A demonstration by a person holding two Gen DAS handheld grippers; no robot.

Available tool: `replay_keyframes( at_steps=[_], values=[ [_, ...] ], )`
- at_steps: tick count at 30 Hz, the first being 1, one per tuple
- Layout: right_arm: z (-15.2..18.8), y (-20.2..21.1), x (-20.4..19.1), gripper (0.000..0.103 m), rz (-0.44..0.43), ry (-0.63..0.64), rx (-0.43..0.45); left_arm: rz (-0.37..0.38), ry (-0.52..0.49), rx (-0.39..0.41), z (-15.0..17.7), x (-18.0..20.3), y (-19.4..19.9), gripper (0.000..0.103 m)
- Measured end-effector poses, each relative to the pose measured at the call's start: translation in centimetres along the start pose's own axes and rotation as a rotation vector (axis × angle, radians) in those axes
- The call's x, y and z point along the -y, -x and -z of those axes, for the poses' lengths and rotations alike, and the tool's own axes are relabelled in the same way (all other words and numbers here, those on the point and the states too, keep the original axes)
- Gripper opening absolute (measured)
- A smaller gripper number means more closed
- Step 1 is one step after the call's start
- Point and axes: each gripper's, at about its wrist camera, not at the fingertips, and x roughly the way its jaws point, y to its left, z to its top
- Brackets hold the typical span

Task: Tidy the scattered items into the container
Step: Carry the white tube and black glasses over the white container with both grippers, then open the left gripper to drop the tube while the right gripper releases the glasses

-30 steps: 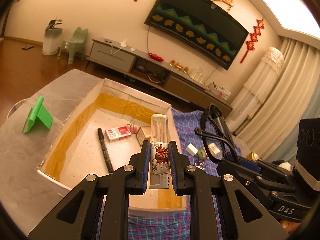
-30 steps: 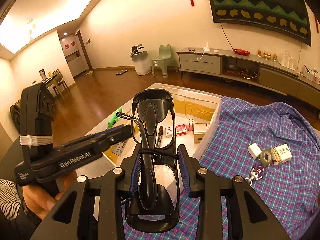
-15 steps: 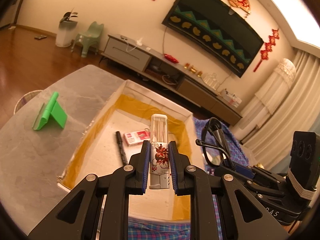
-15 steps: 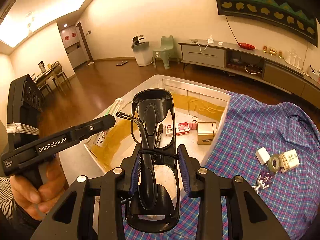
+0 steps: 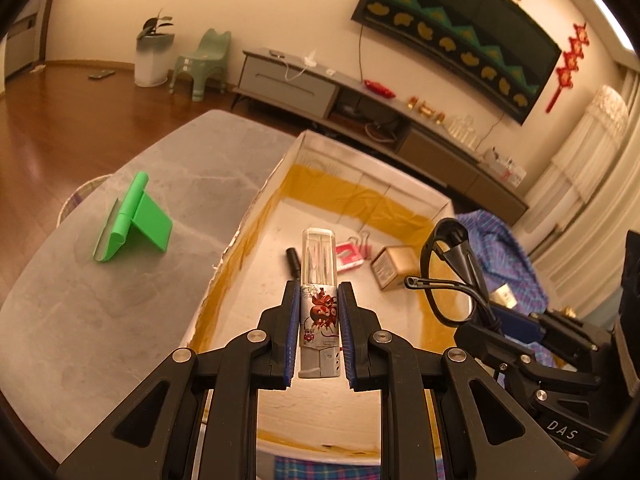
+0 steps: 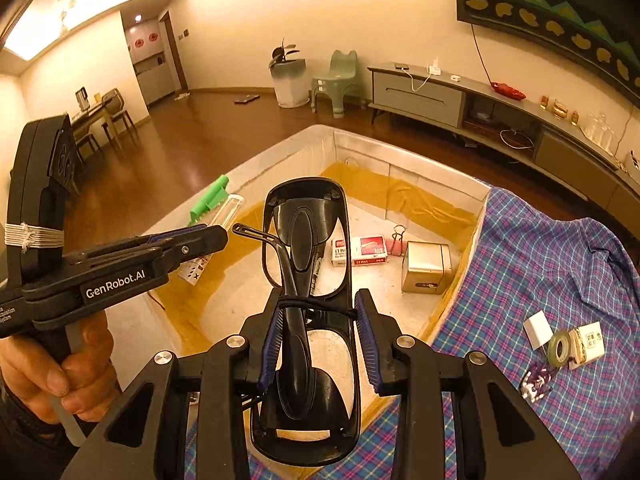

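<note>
My left gripper (image 5: pixel 319 316) is shut on a clear tube with a red-printed label (image 5: pixel 319 276) and holds it over the near part of the open white box (image 5: pixel 256 200). My right gripper (image 6: pixel 320 332) is shut on folded black glasses (image 6: pixel 306 248) above the box's near right side (image 6: pixel 476 240). In the box lie a black pen (image 5: pixel 293 262), a red staple pack (image 6: pixel 366 250), a pink binder clip (image 6: pixel 396 236) and a gold box (image 6: pixel 426 266). On the plaid cloth (image 6: pixel 540 264) lie a white cube (image 6: pixel 536 328), a tape roll (image 6: pixel 562 346), a small carton (image 6: pixel 588 344) and a purple wrapper (image 6: pixel 536 380).
A green phone stand (image 5: pixel 132 220) stands on the grey table (image 5: pixel 80 300) left of the box. The left gripper's handle and hand (image 6: pixel 60 280) fill the left of the right wrist view. The right gripper (image 5: pixel 540 340) sits at the right of the left wrist view.
Both grippers have moved left and forward over the box, still holding the tube and the glasses. The box contents now sit closer beneath them.
</note>
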Motion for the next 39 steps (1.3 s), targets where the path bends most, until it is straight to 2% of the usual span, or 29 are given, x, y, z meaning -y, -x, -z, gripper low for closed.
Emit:
replay_keyframes(
  at_steps=[10, 17, 25, 39],
  values=[
    [-0.1, -2.6, -0.5, 0.037, 0.059, 0.057, -0.073, -0.069, -0.050, -0.064, 0.5, -0.5, -2.1, 0.019],
    [0.2, -4.2, -0.4, 0.037, 0.101, 0.062, -0.132, -0.095, -0.093, -0.080, 0.9, -0.2, -2.8, 0.019],
    [0.2, -5.6, 0.0, 0.037, 0.133, 0.073, -0.187, -0.102, -0.119, -0.123, 1.2, 0.0, -3.9, 0.019],
    [0.2, -6.3, 0.2, 0.037, 0.146, 0.067, -0.221, -0.102, -0.110, -0.131, 1.1, -0.2, -4.2, 0.019]
  ],
)
